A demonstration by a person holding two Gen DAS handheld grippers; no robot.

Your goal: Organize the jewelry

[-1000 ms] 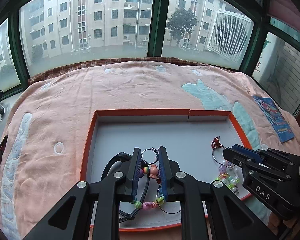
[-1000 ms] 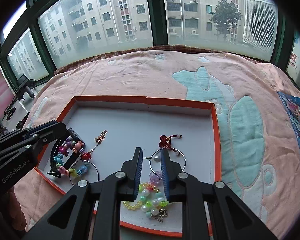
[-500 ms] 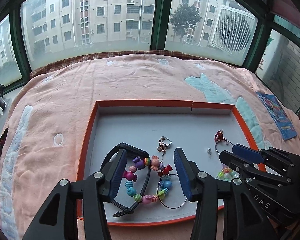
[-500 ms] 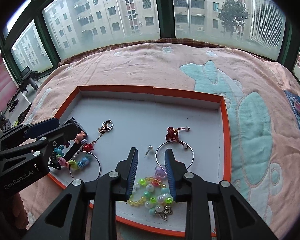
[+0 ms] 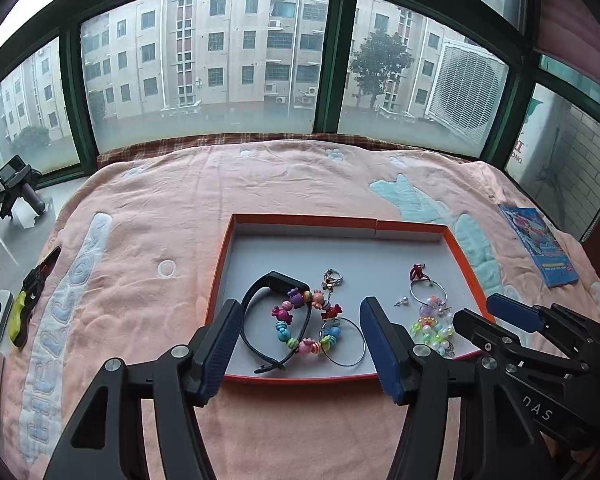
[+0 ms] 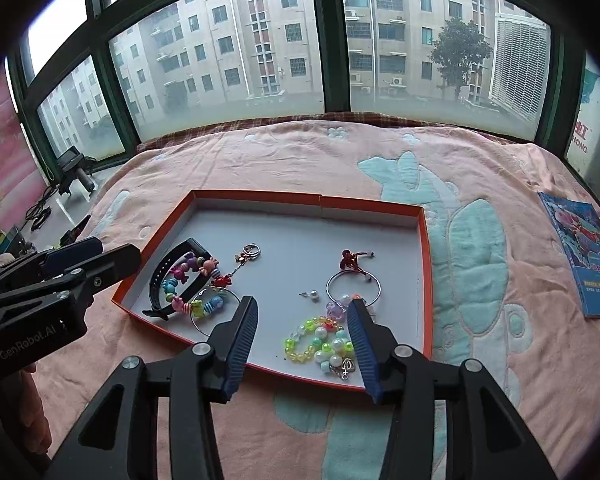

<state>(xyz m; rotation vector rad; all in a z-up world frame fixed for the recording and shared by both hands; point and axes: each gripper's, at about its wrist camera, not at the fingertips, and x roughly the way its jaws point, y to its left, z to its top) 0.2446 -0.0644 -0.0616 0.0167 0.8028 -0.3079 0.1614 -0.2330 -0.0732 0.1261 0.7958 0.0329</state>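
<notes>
The left gripper (image 5: 302, 350) has its fingers (image 5: 220, 344) spread wide and grasping nothing, hanging above the near rim of the orange tray (image 5: 340, 222); between them, on the tray's grey floor, lies a candy-bead bracelet (image 5: 300, 326) looped over a black strap band (image 5: 260, 312), with a thin wire hoop (image 5: 344, 344) touching the beads and a small charm chain (image 5: 330, 284) running toward the tray's middle. The right gripper (image 6: 302, 338) is likewise released, its fingers (image 6: 362, 344) parted over the tray's right half, straddling a pastel bead bracelet (image 6: 320, 340) that ends in a little metal charm near the front rim. Just beyond that bracelet sit a silver hoop (image 6: 353, 288) with a red knot charm (image 6: 350, 260) at its far edge, and a single pearl stud (image 6: 311, 294) a little to its left. All the jewelry stays inside the one undivided tray, in two loose clusters, left and right. The tray rests on a pink blanket (image 6: 260, 152) spread over the bed, with a blue booklet (image 6: 584, 252) lying well apart on the right. Behind the bed is a green-framed window (image 5: 332, 60).
</notes>
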